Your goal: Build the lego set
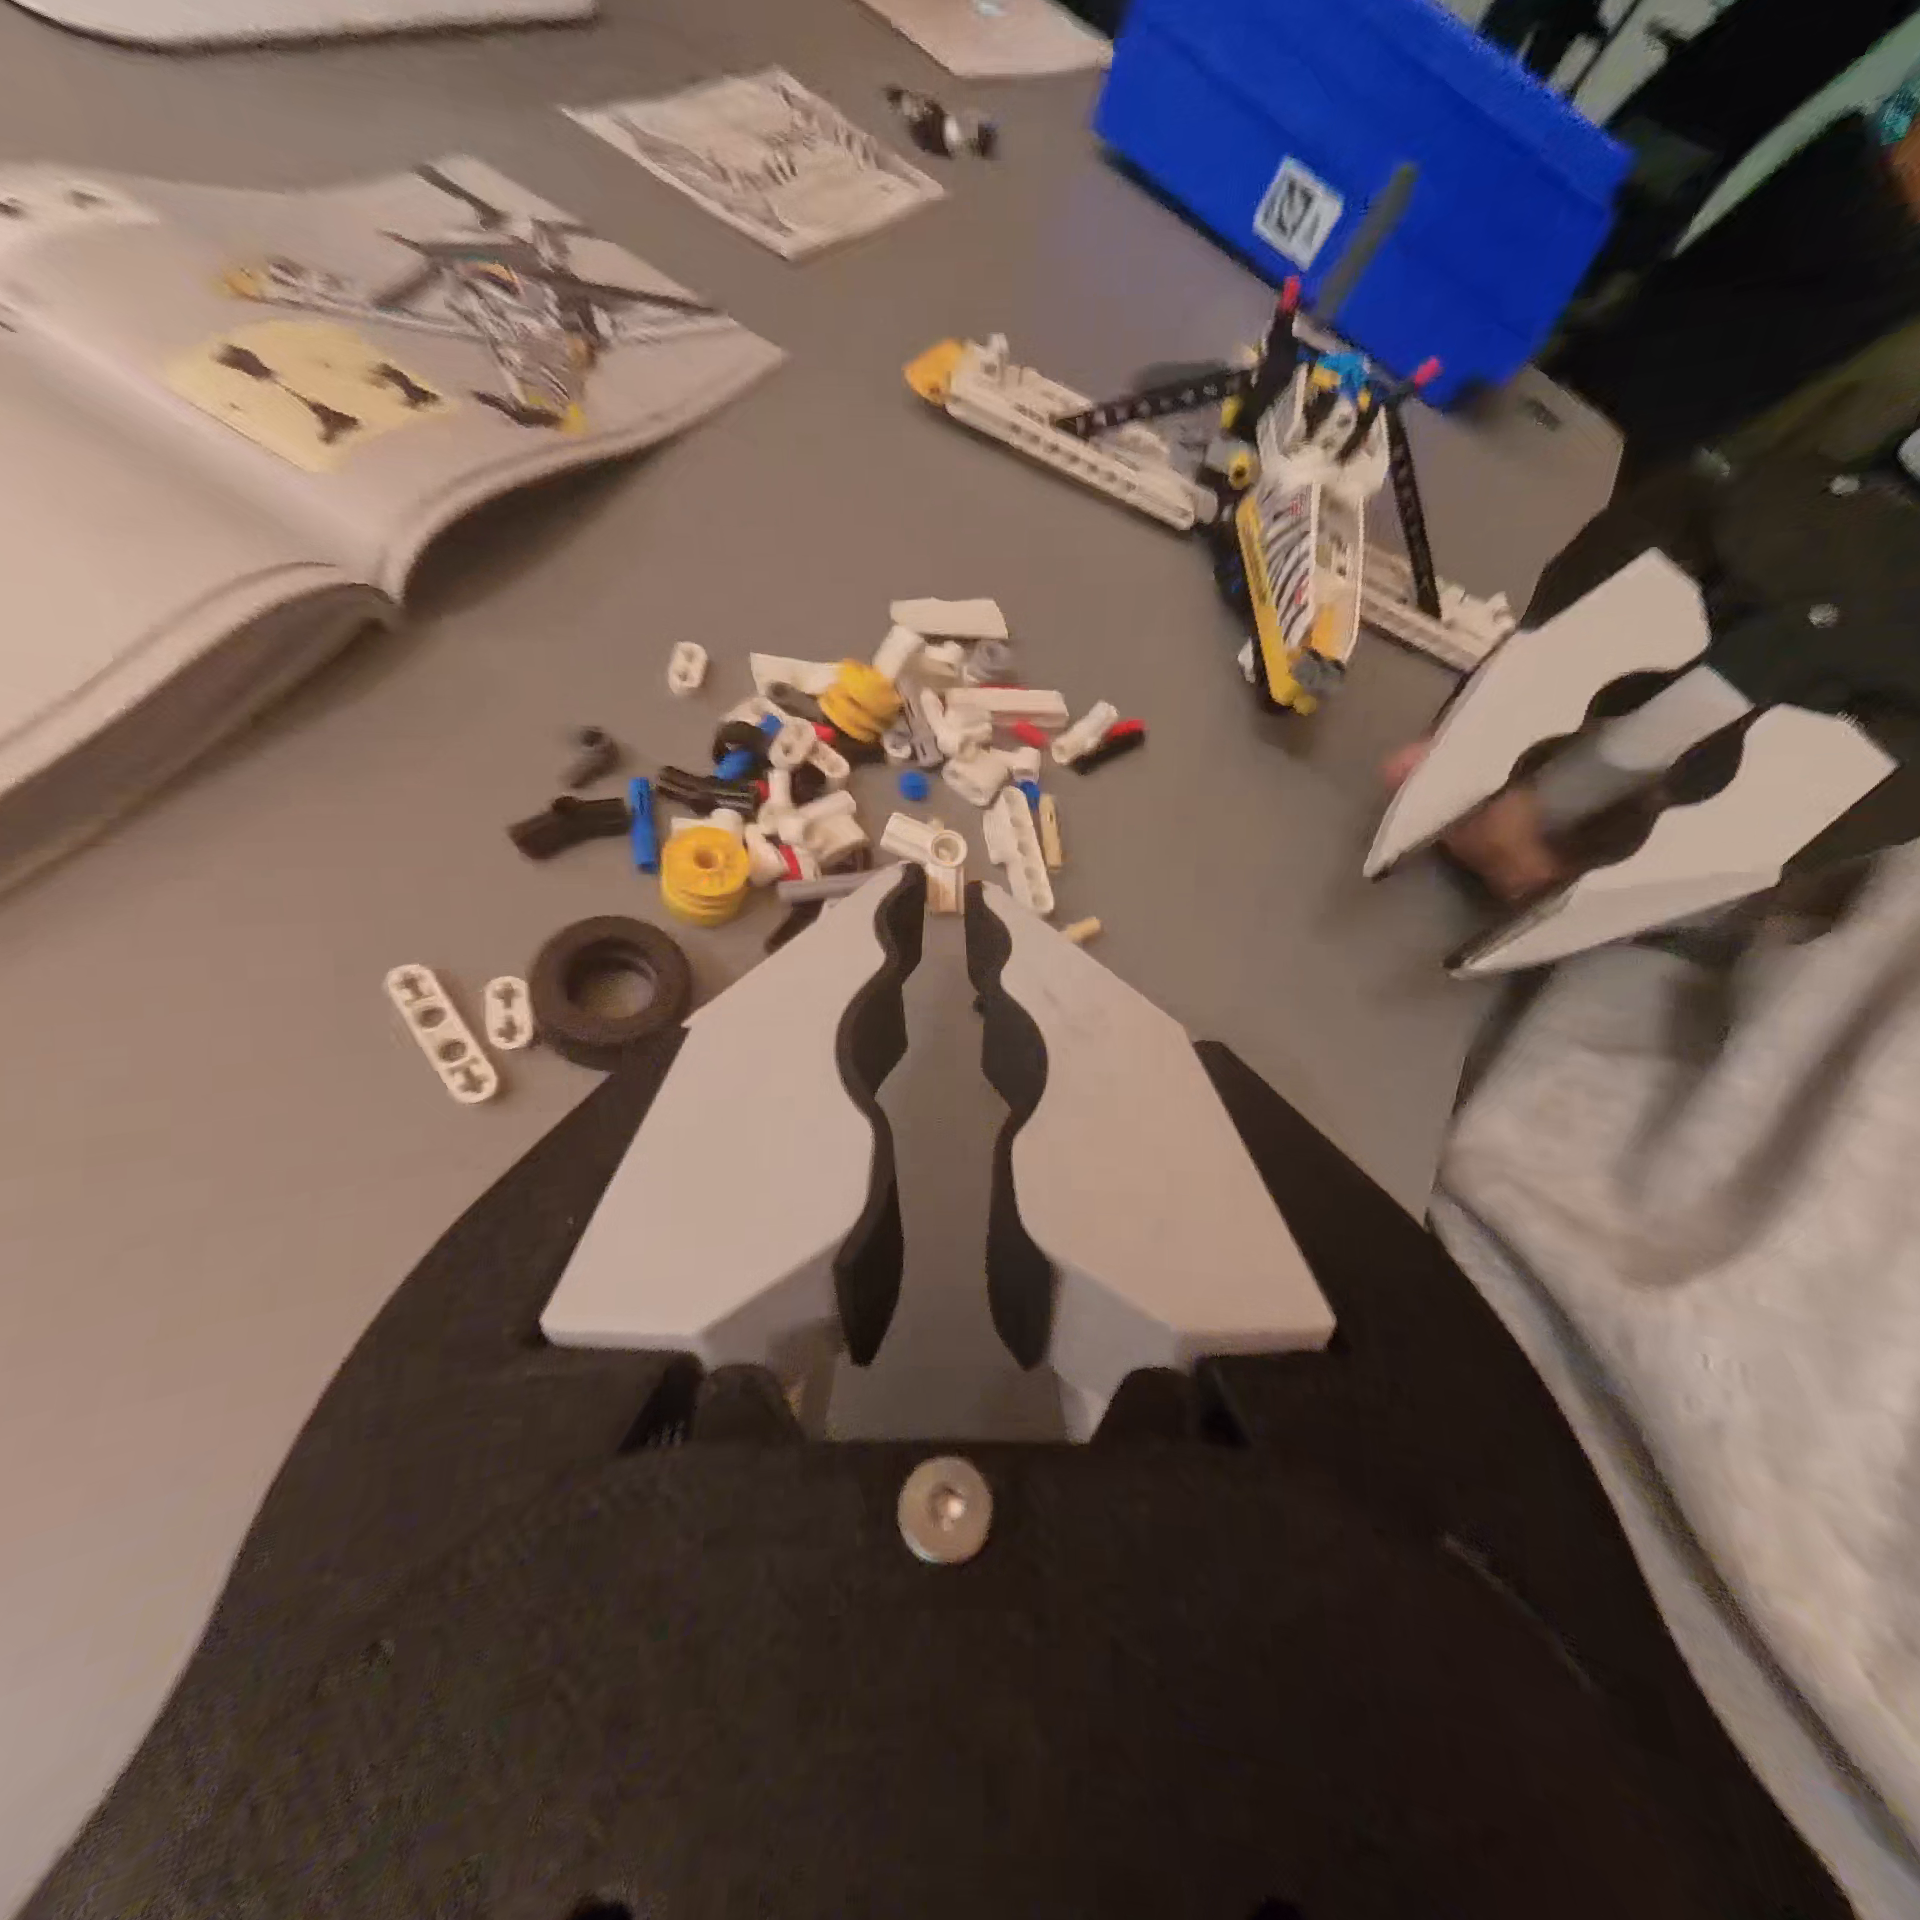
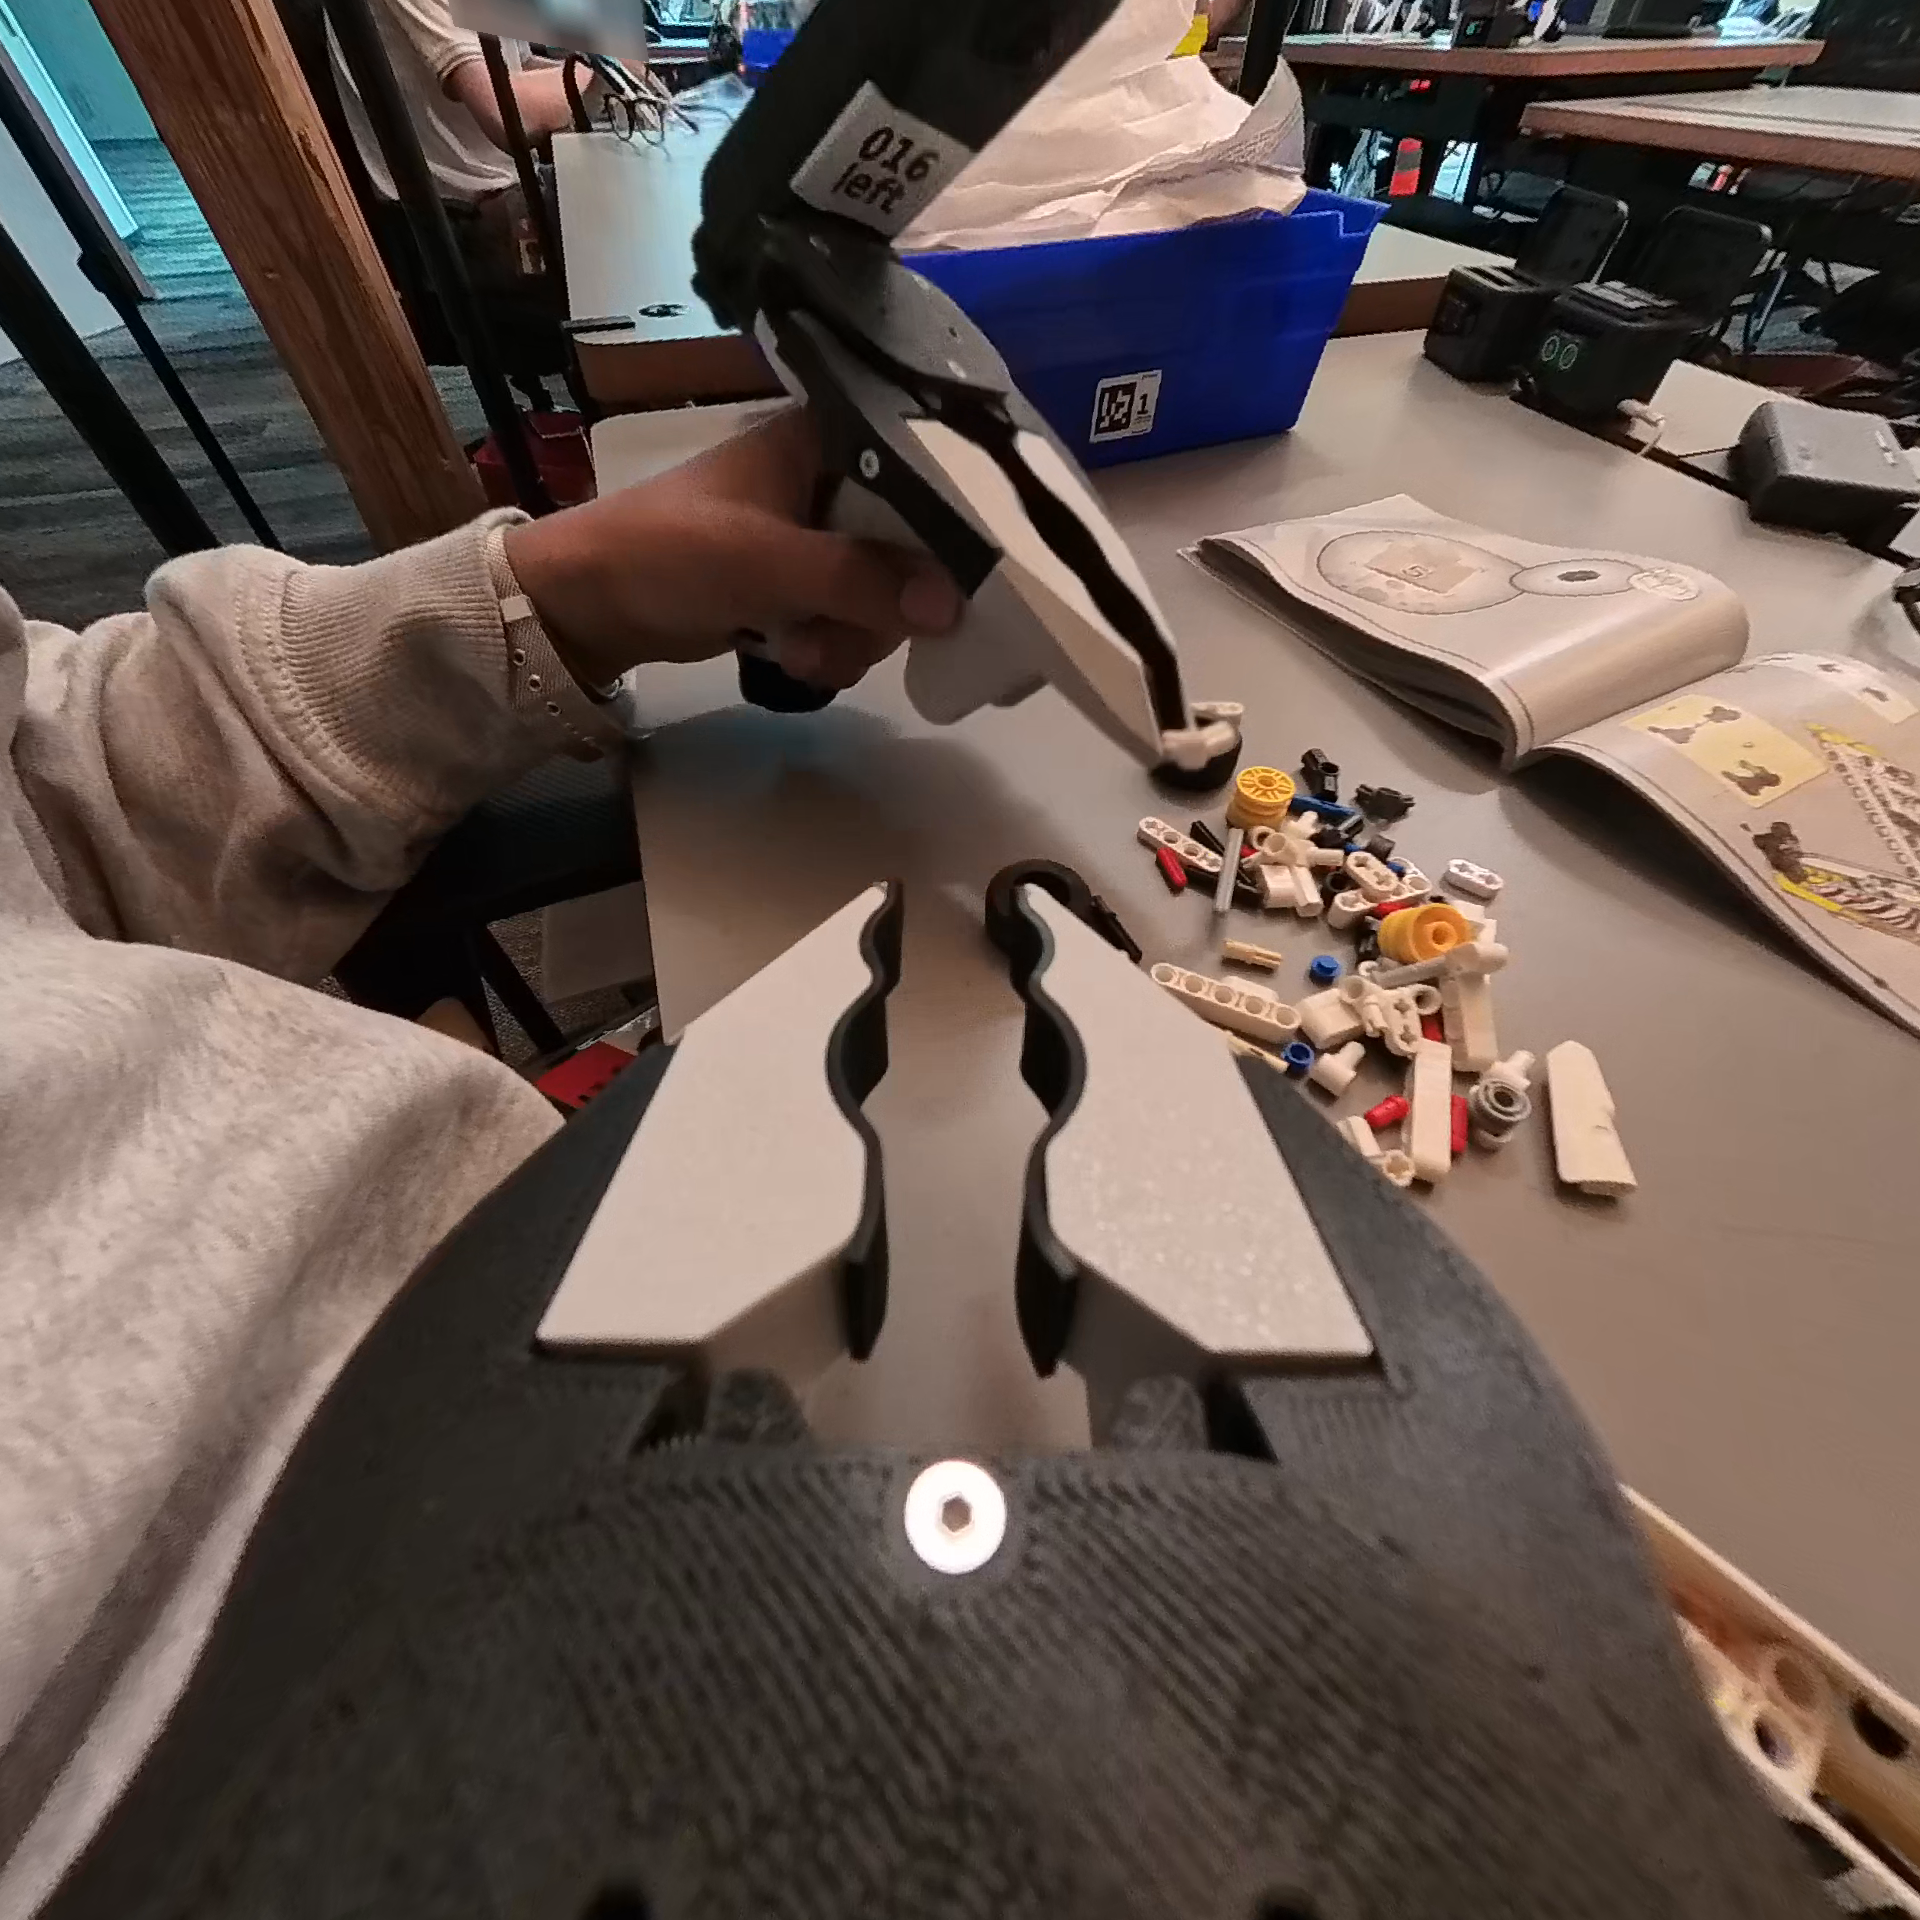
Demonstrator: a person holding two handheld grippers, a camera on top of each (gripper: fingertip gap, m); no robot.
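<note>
- The table is plain grey.
- The bin is bright blue.
- The loose lego pieces are mostly white, with black, red, blue and grey ones mixed in.
- The wheel hubs are yellow; the tyre is black.
- The half-built model is white with black stripes and yellow edges.
- The sleeve is pale grey.

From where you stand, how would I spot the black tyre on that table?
Start at the open booklet on the grey table, then drop to the pile of small pieces beside it. The tyre lies at the pile's near edge, next to two white holed strips. It is the only black ring there; the other round parts are yellow wheels.
</note>
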